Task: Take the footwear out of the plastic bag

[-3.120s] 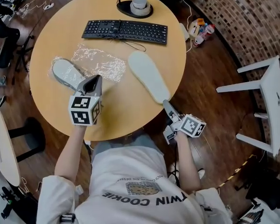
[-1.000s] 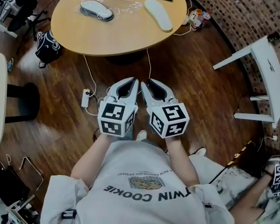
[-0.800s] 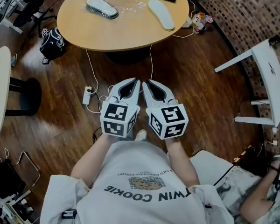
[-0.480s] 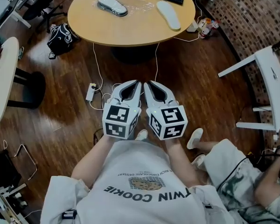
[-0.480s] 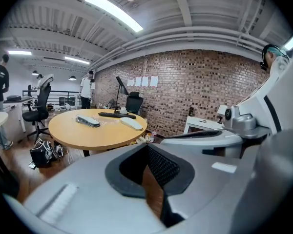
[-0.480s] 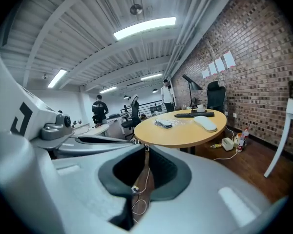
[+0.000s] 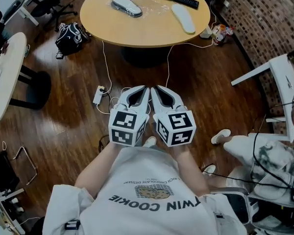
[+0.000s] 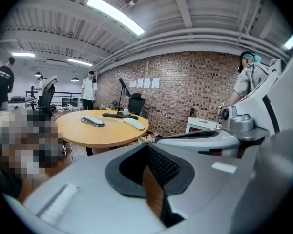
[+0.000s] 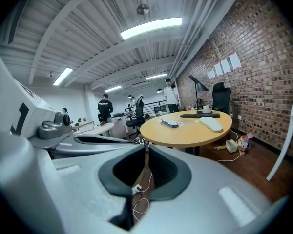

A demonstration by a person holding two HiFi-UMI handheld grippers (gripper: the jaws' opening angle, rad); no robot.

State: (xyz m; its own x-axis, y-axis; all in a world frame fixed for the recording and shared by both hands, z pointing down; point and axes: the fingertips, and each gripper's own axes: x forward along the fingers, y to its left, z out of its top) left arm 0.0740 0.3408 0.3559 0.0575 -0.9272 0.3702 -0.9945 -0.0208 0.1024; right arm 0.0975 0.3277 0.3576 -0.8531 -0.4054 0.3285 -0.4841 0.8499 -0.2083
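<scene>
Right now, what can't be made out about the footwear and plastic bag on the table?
- Clear plastic bag: head view, too far and small; edges barely show on the round wooden table.
- Grey shoe: same view, too small to tell whether it lies on the bag.
- Pale flat footwear piece: too small to tell sole from slipper.
- Left gripper view: mosaic patch covers the left.

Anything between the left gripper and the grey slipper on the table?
Nothing visible. The left gripper is shut, empty, well short of the round table; only open wooden floor with cables and a power strip lies between it and the grey slipper.
</scene>
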